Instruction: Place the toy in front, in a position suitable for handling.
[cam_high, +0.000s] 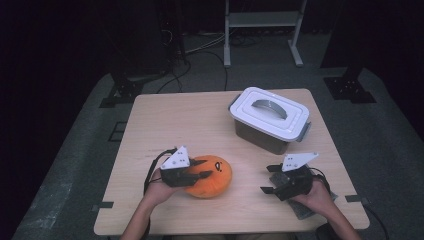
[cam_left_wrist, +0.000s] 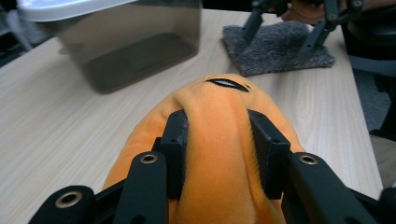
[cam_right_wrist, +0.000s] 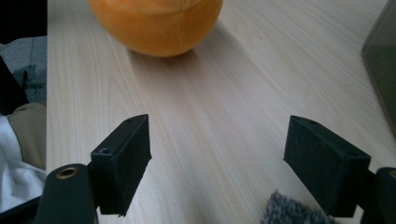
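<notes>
High view: left gripper (cam_high: 200, 175) clamps the orange plush toy (cam_high: 212, 177), near-left of the lidded container (cam_high: 269, 119).
Left gripper view: jaws pinch a fold of the toy.
Right gripper view: right gripper (cam_right_wrist: 217, 163) jaws spread wide, empty, toy ahead, grey cloth (cam_right_wrist: 289, 212) beneath.

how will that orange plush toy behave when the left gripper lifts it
The orange plush toy probably squashes rather than slips: the left gripper already pinches a fold into it. It looks soft and light, so it should lift easily. Its round shape might roll if dropped.
</notes>
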